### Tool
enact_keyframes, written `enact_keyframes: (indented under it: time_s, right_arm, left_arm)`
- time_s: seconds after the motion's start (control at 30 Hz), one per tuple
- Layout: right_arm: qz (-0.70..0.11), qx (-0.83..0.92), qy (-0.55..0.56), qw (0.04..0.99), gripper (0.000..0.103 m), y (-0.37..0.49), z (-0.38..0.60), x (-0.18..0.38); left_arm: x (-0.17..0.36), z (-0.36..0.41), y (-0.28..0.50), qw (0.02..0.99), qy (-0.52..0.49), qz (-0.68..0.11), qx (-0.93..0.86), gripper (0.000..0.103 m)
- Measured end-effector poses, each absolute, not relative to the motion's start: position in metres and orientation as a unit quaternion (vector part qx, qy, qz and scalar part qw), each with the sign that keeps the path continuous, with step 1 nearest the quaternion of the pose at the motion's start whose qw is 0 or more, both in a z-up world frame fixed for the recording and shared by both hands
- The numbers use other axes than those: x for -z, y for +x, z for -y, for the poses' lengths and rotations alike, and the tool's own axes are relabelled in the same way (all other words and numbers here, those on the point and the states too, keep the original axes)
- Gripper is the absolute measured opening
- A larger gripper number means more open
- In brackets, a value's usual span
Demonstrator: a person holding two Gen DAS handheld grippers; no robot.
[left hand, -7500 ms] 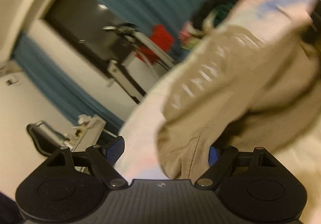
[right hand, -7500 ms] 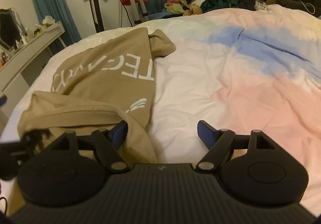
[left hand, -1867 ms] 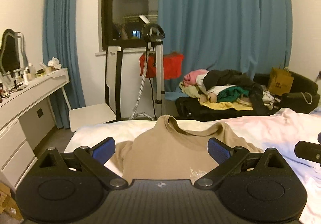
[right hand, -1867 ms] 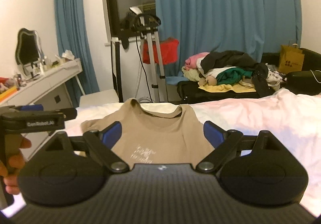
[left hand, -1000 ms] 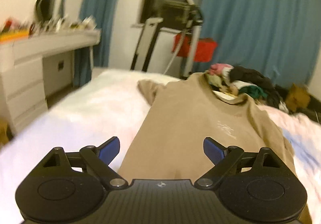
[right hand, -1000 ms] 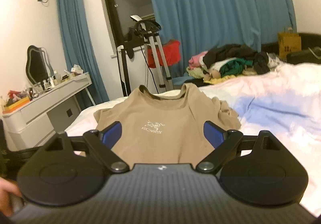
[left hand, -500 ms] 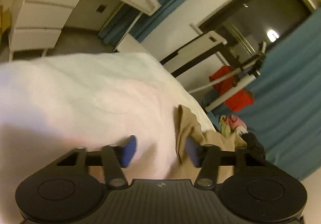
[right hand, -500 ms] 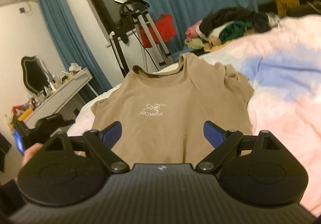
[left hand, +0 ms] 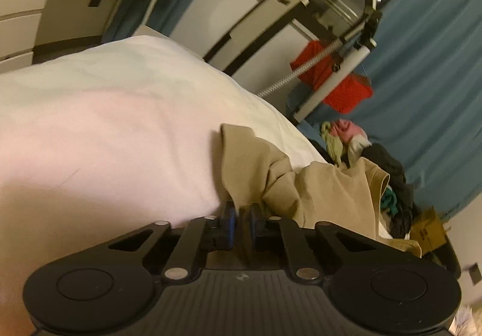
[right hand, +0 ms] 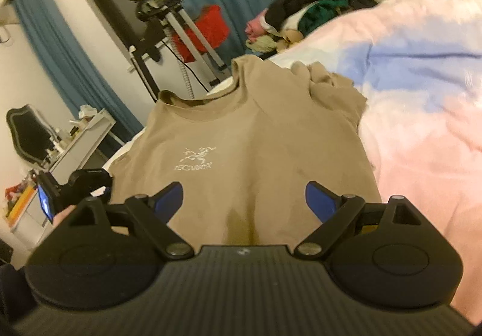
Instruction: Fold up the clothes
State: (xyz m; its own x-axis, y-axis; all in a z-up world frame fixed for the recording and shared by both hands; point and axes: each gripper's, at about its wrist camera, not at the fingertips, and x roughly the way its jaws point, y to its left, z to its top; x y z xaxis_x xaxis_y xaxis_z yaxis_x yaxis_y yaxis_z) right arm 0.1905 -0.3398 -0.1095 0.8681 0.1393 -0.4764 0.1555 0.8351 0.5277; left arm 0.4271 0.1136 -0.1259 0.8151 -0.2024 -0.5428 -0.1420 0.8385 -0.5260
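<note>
Two hand-held grippers work on one tan T-shirt (right hand: 256,137), which lies front up on the bed (right hand: 421,113), logo showing and neckline toward the far edge. A second ago the left hand-held gripper (left hand: 241,220) hovered over the shirt with its blue pads wide apart; half a second ago the pads were narrowing beside the left sleeve (left hand: 241,161); now they stand almost together with a fold of tan fabric at the sleeve edge pinched between them. This change indicates that a grasp on the sleeve side has been taken, which fits the start of a fold of that side inward across the body. The left unit is rolled strongly to one side and set low, close to the duvet, so the horizon in its view tilts steeply. The right hand-held gripper (right hand: 244,203) has dropped closer to the shirt over the same second; it hangs above the lower body of the garment with its fingers (right hand: 168,200) spread wide and nothing between them. It points along the shirt toward the neckline, rolled slightly. The right sleeve (right hand: 331,86) lies bunched near the blue patch of the duvet. The body of the shirt is spread open, with no fold across it visible. A pile of clothes (right hand: 316,7) lies beyond the bed.
</note>
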Motion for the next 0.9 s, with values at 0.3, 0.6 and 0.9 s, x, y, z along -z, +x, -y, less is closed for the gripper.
enact_keyframes:
  time_s: [0.3,0.6,0.9]
  right_arm:
    - [-0.255,0.006,0.283,0.925,0.090,0.188,0.337,0.106]
    - [-0.250,0.017,0.281,0.926,0.090,0.188,0.343,0.104]
    - [-0.246,0.010,0.288,0.926,0.090,0.186,0.344,0.103]
  left_arm:
    - [0.062,-0.095,0.463,0.930,-0.108,-0.350,0.003,0.001]
    - [0.023,-0.110,0.483,0.931,-0.003,-0.351,-0.098,0.001]
    - [0.058,-0.162,0.429,0.912,-0.182,-0.354,-0.092,0.053]
